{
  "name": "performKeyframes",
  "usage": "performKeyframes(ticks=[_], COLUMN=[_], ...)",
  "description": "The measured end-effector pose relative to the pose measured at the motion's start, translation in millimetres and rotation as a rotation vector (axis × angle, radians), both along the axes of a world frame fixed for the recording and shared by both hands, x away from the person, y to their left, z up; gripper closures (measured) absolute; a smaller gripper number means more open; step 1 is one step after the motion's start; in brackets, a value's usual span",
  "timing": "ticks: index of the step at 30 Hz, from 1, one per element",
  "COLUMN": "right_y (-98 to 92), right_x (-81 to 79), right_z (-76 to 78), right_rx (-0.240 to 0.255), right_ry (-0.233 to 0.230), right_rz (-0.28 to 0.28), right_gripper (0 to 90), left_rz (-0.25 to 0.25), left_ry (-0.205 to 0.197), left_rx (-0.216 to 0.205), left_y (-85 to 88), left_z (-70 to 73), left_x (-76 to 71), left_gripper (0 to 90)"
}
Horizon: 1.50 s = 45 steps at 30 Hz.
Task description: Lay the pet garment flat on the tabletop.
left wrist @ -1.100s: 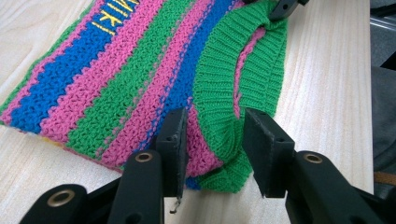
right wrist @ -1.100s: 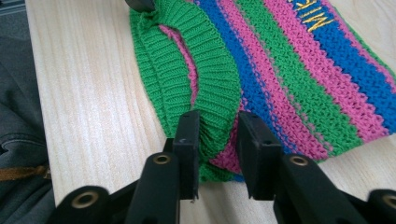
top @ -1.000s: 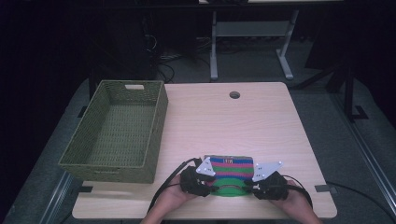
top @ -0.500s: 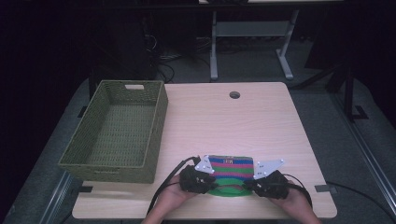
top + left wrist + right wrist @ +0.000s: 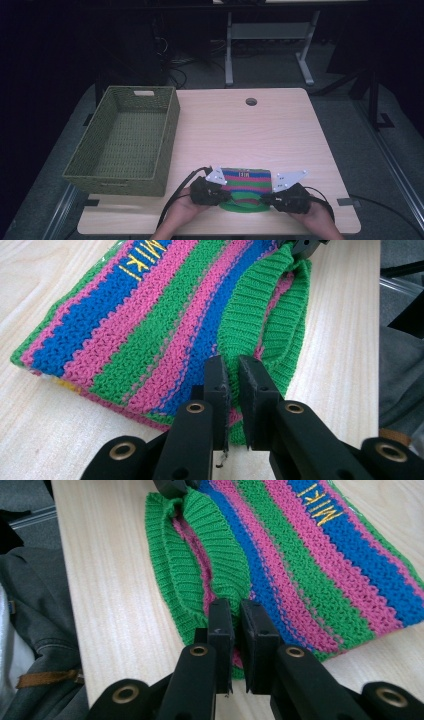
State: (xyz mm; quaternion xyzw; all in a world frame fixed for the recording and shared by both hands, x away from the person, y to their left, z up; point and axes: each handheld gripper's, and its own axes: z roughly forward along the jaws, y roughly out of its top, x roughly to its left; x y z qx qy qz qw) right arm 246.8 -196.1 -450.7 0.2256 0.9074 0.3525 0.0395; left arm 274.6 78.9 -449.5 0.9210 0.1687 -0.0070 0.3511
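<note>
A knitted garment (image 5: 245, 179) in pink, blue and green stripes, with yellow letters, lies flat at the table's near edge. Its green ribbed band (image 5: 244, 205) faces the person. My left gripper (image 5: 225, 197) pinches the band's left end. In the left gripper view the left gripper (image 5: 233, 365) has just closed its jaws on the green rib (image 5: 250, 315). My right gripper (image 5: 267, 199) grips the band's right end. In the right gripper view the right gripper (image 5: 237, 607) is shut on the rib (image 5: 200, 555). Each view shows the other gripper's tip at the band's far end.
An empty green woven basket (image 5: 120, 182) stands on the left of the table (image 5: 240, 130). A cable hole (image 5: 251, 101) sits near the far edge. The person's dark clothing (image 5: 35, 605) is just off the near edge.
Both hands have stayed at the garment's near edge, and the garment lies where it was.
</note>
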Motion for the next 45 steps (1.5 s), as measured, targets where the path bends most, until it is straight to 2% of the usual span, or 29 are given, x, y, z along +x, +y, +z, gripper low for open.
performKeyframes(ticks=[5,12,20,26,28,45], right_y=[1.2,0.4,-3.2,-5.8,-7.3,-13.0], right_x=[-4.3,-12.9,-13.9,-14.5,-14.4,-11.6], right_z=[1.4,10.2,14.6,19.3,20.7,28.2], right_rx=[0.013,0.049,0.081,0.105,0.111,0.147], right_ry=[0.005,-0.015,-0.016,-0.029,-0.029,-0.037], right_rz=[0.011,0.030,0.029,0.024,0.020,0.010], right_gripper=[83.6,83.9,83.9,83.9,83.9,83.9], left_rz=[-0.014,-0.019,-0.017,-0.023,-0.017,0.000], left_ry=[0.001,-0.003,-0.001,-0.008,-0.002,-0.019], left_rx=[0.000,-0.031,-0.076,-0.088,-0.104,-0.136], left_y=[1.1,4.8,10.8,12.0,12.5,15.7], left_z=[2.4,10.0,17.0,20.0,20.6,27.4], left_x=[-2.0,-7.6,-8.4,-8.9,-8.9,-8.2], left_gripper=[84.0,84.4,84.9,85.0,85.0,85.0])
